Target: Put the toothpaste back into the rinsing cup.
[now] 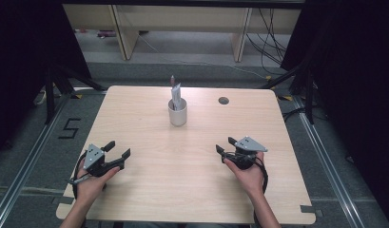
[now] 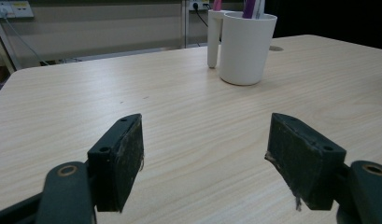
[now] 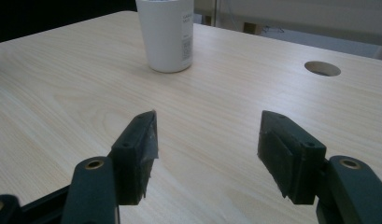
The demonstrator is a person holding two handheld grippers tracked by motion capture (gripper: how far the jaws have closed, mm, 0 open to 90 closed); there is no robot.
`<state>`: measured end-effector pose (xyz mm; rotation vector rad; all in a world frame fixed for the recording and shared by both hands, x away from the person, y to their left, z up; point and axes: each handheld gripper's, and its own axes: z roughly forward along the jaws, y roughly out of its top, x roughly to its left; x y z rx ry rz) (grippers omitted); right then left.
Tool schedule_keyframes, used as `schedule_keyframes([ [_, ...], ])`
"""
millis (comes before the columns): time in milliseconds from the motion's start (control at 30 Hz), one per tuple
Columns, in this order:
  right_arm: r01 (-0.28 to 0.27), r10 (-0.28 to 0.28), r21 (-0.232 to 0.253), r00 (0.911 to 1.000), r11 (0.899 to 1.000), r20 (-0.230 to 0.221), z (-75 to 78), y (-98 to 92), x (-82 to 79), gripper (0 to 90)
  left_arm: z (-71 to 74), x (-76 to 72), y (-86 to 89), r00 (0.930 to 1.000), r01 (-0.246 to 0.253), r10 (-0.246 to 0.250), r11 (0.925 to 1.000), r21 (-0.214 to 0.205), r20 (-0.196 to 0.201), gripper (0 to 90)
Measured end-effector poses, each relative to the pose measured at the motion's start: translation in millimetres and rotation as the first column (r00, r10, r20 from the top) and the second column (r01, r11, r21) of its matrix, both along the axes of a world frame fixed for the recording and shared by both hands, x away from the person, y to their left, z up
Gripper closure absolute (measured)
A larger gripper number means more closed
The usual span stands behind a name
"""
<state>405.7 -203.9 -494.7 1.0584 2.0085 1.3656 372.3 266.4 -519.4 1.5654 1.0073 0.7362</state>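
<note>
The cup (image 1: pixel 177 112) stands upright ahead of both my grippers, left (image 1: pixel 117 149) and right (image 1: pixel 224 146) (jaws open, empty), perhaps nearer my right.

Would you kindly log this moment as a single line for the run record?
left gripper: open, empty, near table edge | right gripper: open, empty | white cup: upright mid-table, items inside, untouched | table: light wood

- One table (image 1: pixel 149 190)
- One white cup (image 1: pixel 177 113)
- Two grippers: left (image 1: pixel 117 149), right (image 1: pixel 226 144)
- One round hole (image 1: pixel 223 100) in the tabletop
- Two hands
</note>
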Motion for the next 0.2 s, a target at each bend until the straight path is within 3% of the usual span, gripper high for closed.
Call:
schedule_keyframes([
  [200,-0.002,0.002,-0.001,1.0000,1.000,-0.003,1.1,-1.4,-0.3,38.4,-3.9,-1.4,0.0,1.0000,0.000,0.000,0.9999,0.014,0.000,26.7],
])
